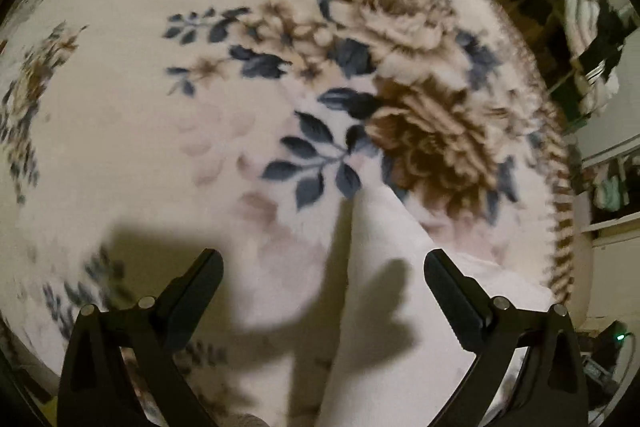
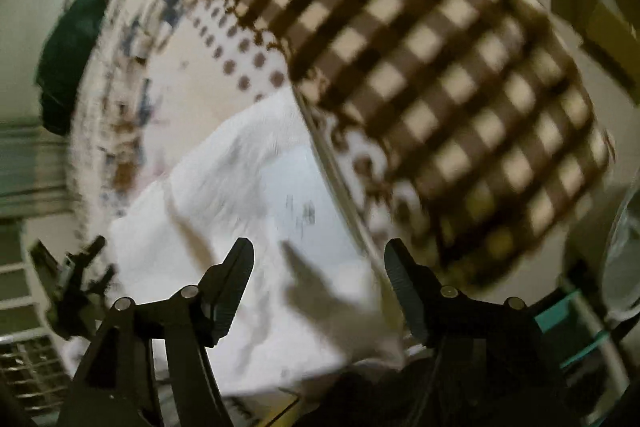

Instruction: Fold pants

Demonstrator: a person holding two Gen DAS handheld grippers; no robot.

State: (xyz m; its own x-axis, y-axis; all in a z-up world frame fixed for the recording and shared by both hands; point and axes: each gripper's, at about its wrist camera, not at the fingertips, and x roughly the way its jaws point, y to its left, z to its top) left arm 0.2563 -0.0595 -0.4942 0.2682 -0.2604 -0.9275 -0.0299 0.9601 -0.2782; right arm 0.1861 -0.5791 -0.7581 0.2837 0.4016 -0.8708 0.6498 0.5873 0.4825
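White cotton pants (image 2: 240,211) lie spread on a cream plush floral blanket (image 1: 120,155) w/ a brown checked border (image 2: 440,87), one leg (image 1: 384,287) running under the left gripper (image 1: 323,269). Both it & the right gripper (image 2: 319,259) hover w/ fingers wide, holding nothing. Risk: a low pinch likely snags the blanket pile too, dragging the fold askew.
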